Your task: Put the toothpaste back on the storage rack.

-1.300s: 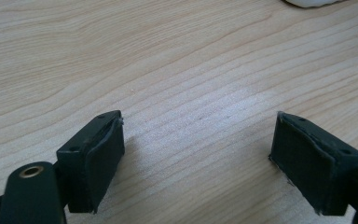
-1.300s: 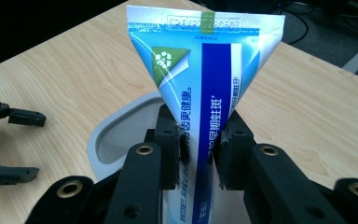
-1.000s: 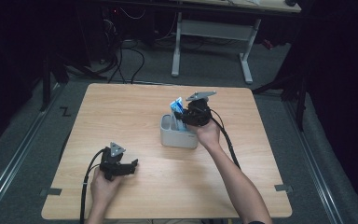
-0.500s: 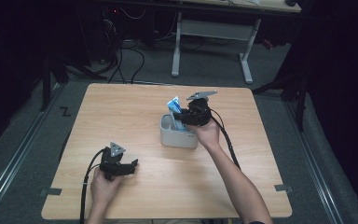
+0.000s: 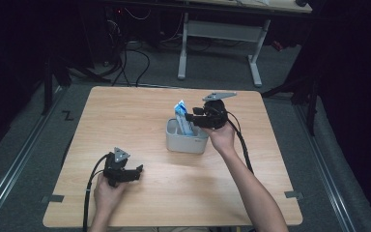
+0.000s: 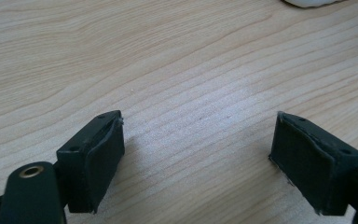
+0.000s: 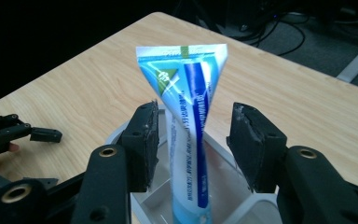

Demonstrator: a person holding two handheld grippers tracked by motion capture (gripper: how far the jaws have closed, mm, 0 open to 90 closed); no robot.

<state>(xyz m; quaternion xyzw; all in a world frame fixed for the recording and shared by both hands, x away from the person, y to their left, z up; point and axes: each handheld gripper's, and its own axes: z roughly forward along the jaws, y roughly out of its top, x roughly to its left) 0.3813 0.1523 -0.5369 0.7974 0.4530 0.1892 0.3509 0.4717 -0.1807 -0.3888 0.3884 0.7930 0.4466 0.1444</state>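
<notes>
A wooden table (image 5: pixel 140 116) stands in a dark room. From above, the right gripper (image 5: pixel 193 118) is at a tube (image 5: pixel 181 115) upright in a grey bin (image 5: pixel 186 141) mid-table; the left gripper (image 5: pixel 134 172) rests near-left. The left gripper view has its jaws spread over bare wood. The right gripper view has jaws apart, flanking the tube (image 7: pixel 189 135) without touching; the leaning tube could topple if bumped.

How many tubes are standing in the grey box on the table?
1. A blue and white tube stands upright in the grey box, between the open jaws of the right gripper. Anything lying low inside the box may be hidden.
</notes>
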